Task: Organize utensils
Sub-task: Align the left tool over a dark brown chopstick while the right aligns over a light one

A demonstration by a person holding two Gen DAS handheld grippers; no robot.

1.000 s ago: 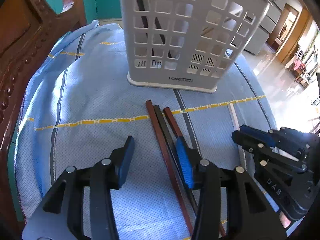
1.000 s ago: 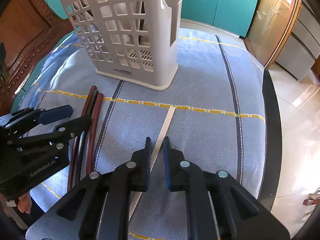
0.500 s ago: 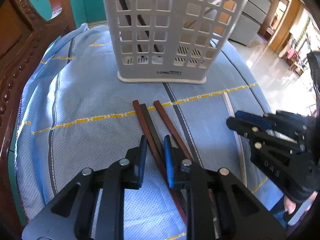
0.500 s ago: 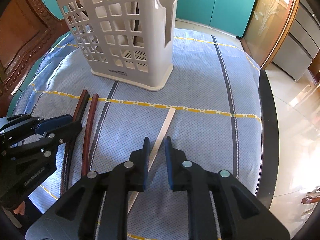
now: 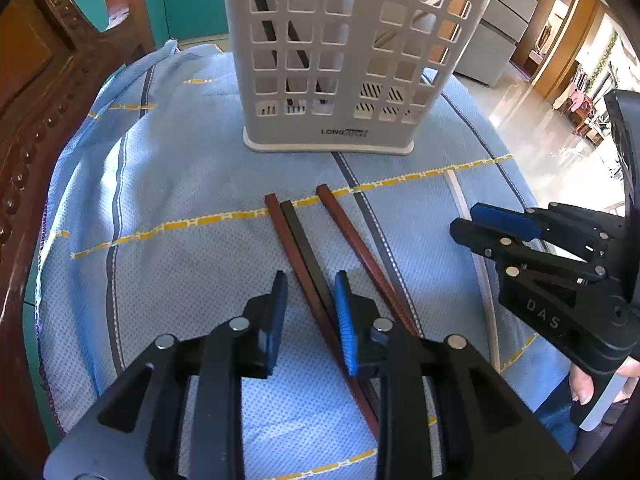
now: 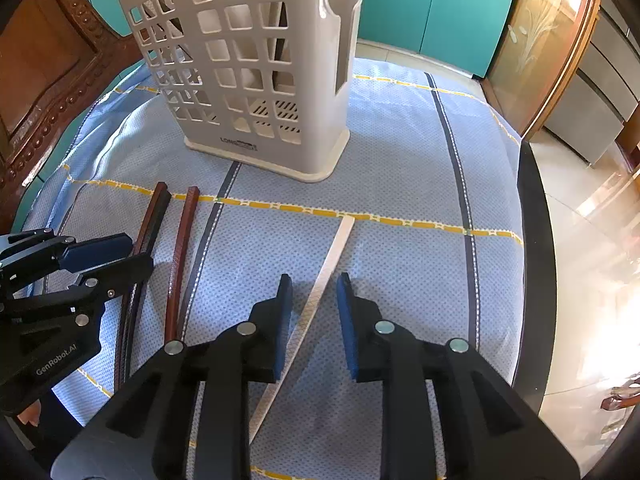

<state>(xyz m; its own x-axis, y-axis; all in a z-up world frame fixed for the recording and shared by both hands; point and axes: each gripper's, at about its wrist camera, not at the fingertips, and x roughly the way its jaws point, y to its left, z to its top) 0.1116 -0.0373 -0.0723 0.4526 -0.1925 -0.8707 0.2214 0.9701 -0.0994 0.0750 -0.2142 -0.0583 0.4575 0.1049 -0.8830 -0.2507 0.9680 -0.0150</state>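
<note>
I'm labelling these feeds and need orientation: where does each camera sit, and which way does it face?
Left wrist: rides the left gripper, looking forward over its open fingers at the dark chopsticks and the white utensil holder; the right gripper shows at right.
Right wrist: rides the right gripper, facing along the white chopstick toward the holder; the left gripper shows at left.
Shared: holder, blue tablecloth, all chopsticks.

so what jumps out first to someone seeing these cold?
The tall white lattice utensil holder standing at the back of the blue checked cloth. In front of it lie three dark chopsticks under the open left claw, and one pale chopstick runs between the fingers of the open right claw.
</note>
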